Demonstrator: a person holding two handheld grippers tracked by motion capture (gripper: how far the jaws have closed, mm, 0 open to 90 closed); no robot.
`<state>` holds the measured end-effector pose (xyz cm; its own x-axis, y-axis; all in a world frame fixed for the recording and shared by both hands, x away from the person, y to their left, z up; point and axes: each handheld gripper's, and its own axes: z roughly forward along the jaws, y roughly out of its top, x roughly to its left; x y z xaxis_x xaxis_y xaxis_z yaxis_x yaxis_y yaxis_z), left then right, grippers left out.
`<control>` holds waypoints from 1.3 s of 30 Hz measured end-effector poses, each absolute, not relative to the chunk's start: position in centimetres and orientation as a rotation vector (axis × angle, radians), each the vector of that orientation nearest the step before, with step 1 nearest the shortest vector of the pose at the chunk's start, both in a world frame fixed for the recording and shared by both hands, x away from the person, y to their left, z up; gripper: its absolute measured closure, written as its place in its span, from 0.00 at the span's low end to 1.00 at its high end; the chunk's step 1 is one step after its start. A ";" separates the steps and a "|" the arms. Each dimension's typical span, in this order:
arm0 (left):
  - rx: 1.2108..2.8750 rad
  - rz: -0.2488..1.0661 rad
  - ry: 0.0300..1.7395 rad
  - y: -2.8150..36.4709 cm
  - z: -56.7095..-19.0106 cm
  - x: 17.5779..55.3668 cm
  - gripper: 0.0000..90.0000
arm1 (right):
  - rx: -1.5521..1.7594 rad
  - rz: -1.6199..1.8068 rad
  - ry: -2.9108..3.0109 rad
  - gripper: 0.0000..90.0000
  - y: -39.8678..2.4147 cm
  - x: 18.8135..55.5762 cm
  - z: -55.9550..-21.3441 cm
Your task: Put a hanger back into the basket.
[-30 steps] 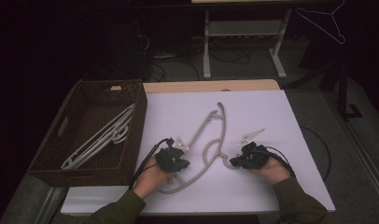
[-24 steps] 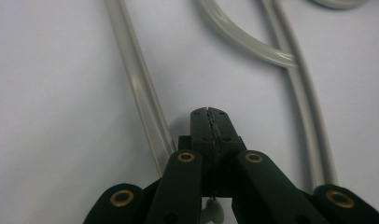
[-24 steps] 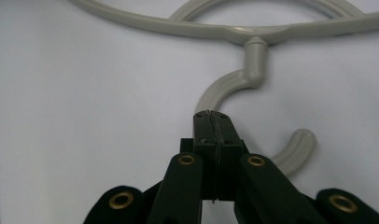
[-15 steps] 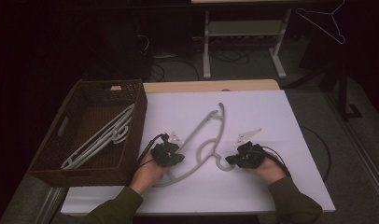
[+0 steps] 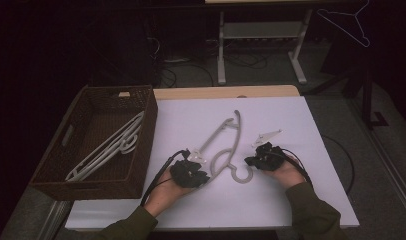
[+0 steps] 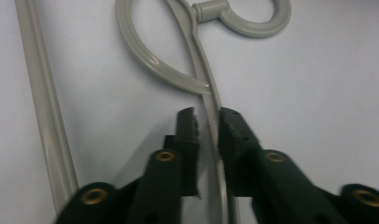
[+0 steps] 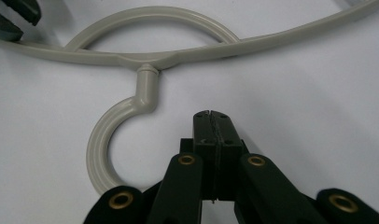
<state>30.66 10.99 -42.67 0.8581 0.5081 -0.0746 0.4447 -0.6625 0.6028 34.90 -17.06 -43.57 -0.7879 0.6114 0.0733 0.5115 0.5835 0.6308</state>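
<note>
Lying flat on the white table (image 5: pixel 311 200), the grey plastic hanger (image 5: pixel 226 150) sits between the person's two hands, its hook (image 7: pixel 108 135) curling toward the near edge. The left gripper (image 6: pixel 207 122) has its jaws straddling the hanger's thin arm just below the looped neck, nearly touching it on both sides; whether they are truly pinching yet I cannot tell. The right gripper (image 7: pixel 211 123) is clenched on nothing, jaws pressed together, its tip just beside the hook on bare table. At the left stands a wicker basket (image 5: pixel 56 165) with more hangers (image 5: pixel 111 145) of the same kind inside.

To my eye the hanger is light, stiff and smooth, so it could pivot or slip if pinched at one point. The narrow ribbed arm where the left jaws sit looks a fair hold; the short stem above the hook would be the second.
</note>
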 end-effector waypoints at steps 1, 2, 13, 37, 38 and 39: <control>2.395 0.136 0.687 11.0 -42.7 30.7 0.82 | 0.948 0.984 2.656 0.99 -17.0 34.9 -43.6; 2.388 0.129 0.692 11.1 -42.7 30.7 0.80 | 0.954 0.987 2.654 0.99 -17.1 34.8 -43.5; 2.444 0.133 0.650 10.0 -43.4 30.6 0.78 | 0.975 1.030 2.610 0.76 -17.4 34.8 -43.1; 2.492 0.004 0.494 12.7 -43.2 30.1 0.91 | 1.015 1.169 2.447 0.74 -19.1 34.3 -40.3; 2.492 -0.009 0.484 13.0 -43.2 29.9 0.91 | 1.020 1.167 2.443 0.78 -19.1 34.5 -40.2; 2.489 -0.012 0.469 13.3 -43.2 29.7 0.91 | 1.025 1.170 2.439 0.81 -19.1 34.7 -40.2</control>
<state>29.73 13.32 -43.20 0.9376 0.3283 -0.1145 0.3338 -0.7581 0.5602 34.71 -19.06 -40.16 -0.7220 0.6879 0.0742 0.4884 0.4307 0.7589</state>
